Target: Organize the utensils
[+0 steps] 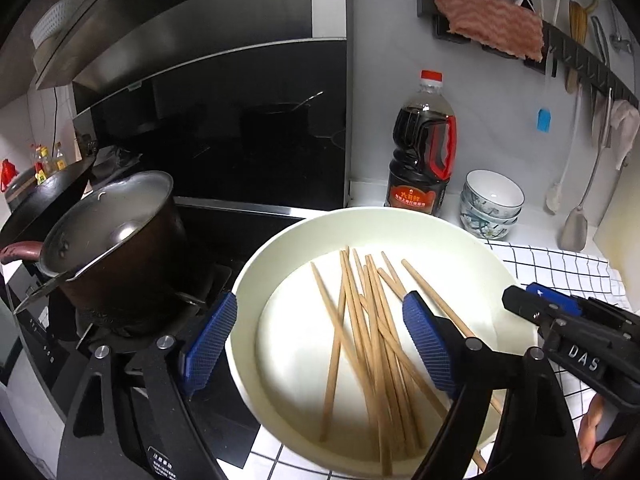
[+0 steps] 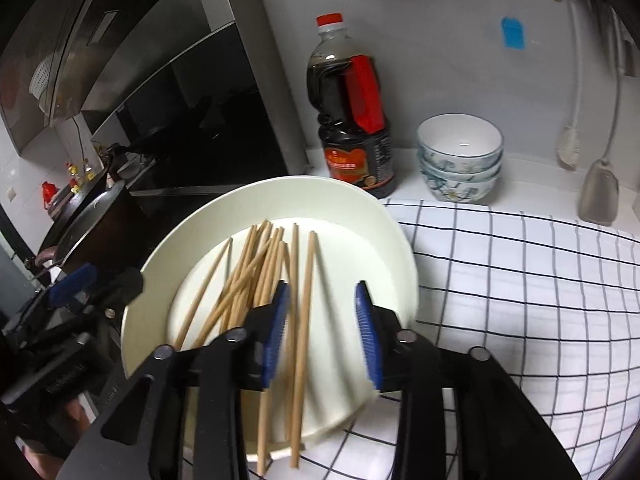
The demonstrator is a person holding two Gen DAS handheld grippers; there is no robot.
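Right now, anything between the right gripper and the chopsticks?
Nothing visible. The right gripper hangs open directly over the chopsticks lying loose in the white plate. The left gripper is also open, straddling the plate's left rim, off to the side and not in the path.

Matt wooden chopsticks (image 1: 360, 328) lie in a smooth glossy plate (image 1: 460, 240) on checked cloth (image 2: 520, 280).

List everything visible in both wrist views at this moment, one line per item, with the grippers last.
chopsticks: about ten, light wood, loose in the plate
plate: one, cream, on the checked cloth
checked cloth: one, white with black grid, on the counter
soy sauce bottle: one, dark with red cap, against the wall
bowls: stacked, white with floral pattern, beside the bottle
pot: one, dark, on the stove
left gripper: open, straddling the plate rim
right gripper: open, over the chopsticks
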